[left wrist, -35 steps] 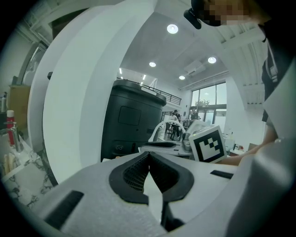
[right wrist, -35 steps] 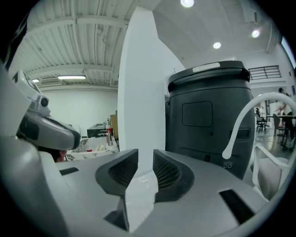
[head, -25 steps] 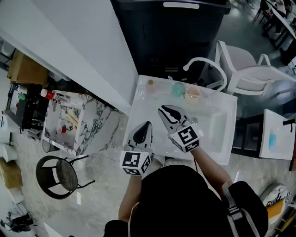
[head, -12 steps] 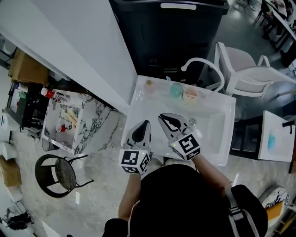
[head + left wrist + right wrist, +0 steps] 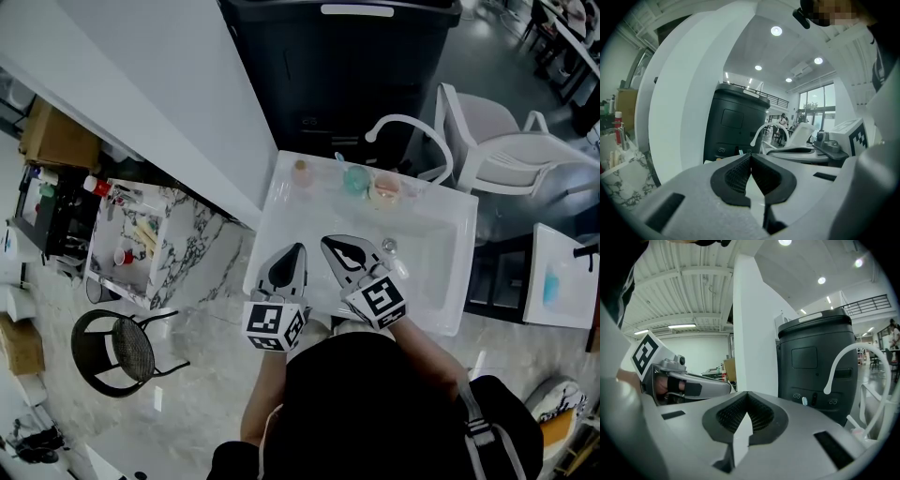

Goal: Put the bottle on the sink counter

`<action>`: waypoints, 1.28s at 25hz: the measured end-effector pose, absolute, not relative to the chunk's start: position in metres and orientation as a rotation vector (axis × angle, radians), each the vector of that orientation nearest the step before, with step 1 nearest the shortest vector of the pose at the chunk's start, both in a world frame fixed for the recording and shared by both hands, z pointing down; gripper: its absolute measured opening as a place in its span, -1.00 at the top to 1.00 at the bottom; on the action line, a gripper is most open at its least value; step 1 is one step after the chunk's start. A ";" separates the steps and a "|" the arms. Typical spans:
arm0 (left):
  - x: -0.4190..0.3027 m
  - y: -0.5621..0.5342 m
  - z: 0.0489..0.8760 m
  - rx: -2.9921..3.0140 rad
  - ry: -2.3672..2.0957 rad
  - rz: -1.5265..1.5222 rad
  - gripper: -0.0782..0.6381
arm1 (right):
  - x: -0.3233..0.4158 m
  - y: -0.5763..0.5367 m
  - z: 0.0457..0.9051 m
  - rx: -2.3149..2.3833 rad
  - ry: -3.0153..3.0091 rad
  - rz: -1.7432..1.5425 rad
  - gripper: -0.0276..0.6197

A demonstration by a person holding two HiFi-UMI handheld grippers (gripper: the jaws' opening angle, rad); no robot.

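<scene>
The small pale bottle (image 5: 301, 172) stood on the back ledge of the sink counter (image 5: 327, 184), with a teal cup (image 5: 354, 178) and a pink bowl (image 5: 386, 188) at its 3 o'clock. Well apart at its 6 o'clock, over the basin, the left gripper (image 5: 300, 247) held its fingers together on nothing. Just beside it, the right gripper (image 5: 325, 241) had just closed its fingers, empty too.

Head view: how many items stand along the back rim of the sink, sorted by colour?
Peach bottle: 1
Teal container: 1
Pink container: 1
Total: 3
</scene>
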State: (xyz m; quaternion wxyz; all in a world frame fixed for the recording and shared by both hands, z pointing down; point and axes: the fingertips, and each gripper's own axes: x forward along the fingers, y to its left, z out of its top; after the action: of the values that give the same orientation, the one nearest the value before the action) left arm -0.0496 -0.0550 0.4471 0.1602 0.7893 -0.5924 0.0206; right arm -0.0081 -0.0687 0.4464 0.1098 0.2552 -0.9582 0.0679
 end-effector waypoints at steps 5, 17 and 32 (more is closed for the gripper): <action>-0.043 -0.054 0.445 2.264 -1.693 0.064 0.73 | 0.005 -0.070 0.442 0.778 -2.816 0.197 0.90; -0.003 -0.053 0.438 2.383 -1.532 0.071 0.73 | 0.064 -0.070 0.437 1.038 -2.736 0.191 0.90; 0.016 0.009 0.420 2.573 -1.215 0.078 0.73 | 0.101 0.010 0.414 1.436 -2.554 0.187 0.90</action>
State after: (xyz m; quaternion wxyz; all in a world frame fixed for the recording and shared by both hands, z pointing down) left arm 0.0159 0.0095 0.4202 0.1470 0.8942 -0.4221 0.0270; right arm 0.1011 0.0098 0.4137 0.1026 0.4865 -0.8653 0.0635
